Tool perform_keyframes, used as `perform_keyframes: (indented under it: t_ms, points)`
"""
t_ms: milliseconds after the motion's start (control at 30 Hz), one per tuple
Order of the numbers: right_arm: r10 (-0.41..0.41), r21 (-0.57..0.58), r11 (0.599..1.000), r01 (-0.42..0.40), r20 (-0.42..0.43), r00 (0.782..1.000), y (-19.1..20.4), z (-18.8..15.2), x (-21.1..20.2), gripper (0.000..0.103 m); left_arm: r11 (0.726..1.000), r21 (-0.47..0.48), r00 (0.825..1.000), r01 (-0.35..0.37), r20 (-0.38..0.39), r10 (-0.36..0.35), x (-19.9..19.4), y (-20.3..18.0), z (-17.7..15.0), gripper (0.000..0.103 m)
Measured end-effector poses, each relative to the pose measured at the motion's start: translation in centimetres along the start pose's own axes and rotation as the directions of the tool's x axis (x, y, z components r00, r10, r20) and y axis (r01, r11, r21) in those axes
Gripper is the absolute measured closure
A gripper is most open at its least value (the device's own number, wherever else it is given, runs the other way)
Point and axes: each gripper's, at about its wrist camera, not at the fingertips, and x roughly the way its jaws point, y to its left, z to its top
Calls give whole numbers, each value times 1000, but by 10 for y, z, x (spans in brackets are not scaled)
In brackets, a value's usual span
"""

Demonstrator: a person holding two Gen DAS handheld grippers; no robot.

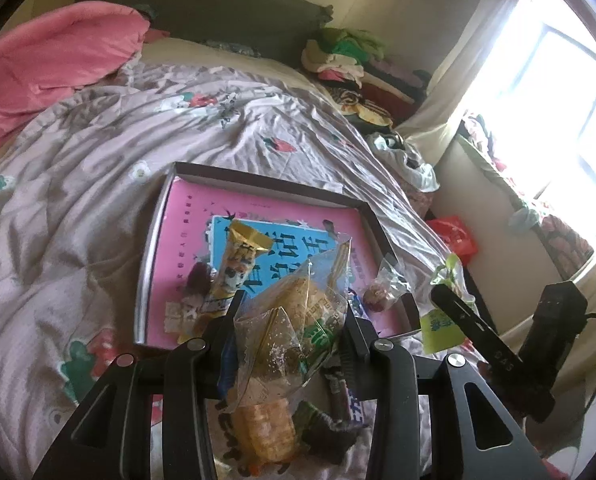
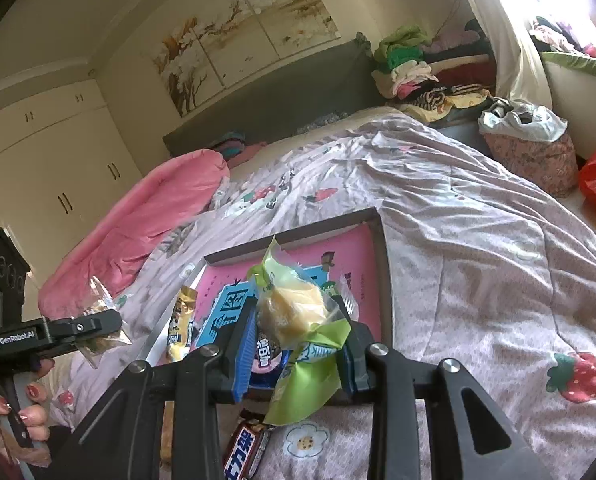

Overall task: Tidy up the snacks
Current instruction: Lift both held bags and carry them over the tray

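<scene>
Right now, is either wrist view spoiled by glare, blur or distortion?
Left wrist view: the window is blown out white, washing out the right side, and the box looks slightly soft. Right wrist view: only corner glare, the cake packet sharp. Both bend strongly at the edges.
</scene>
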Motion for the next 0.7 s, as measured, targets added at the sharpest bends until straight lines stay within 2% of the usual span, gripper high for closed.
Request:
perform_keyframes:
  t_ms: [700]
  points:
    - [16,-35,999,-15,12,1000,9,5,12,68,1000,18,1000,-22,-9,22,27,-14,11,61]
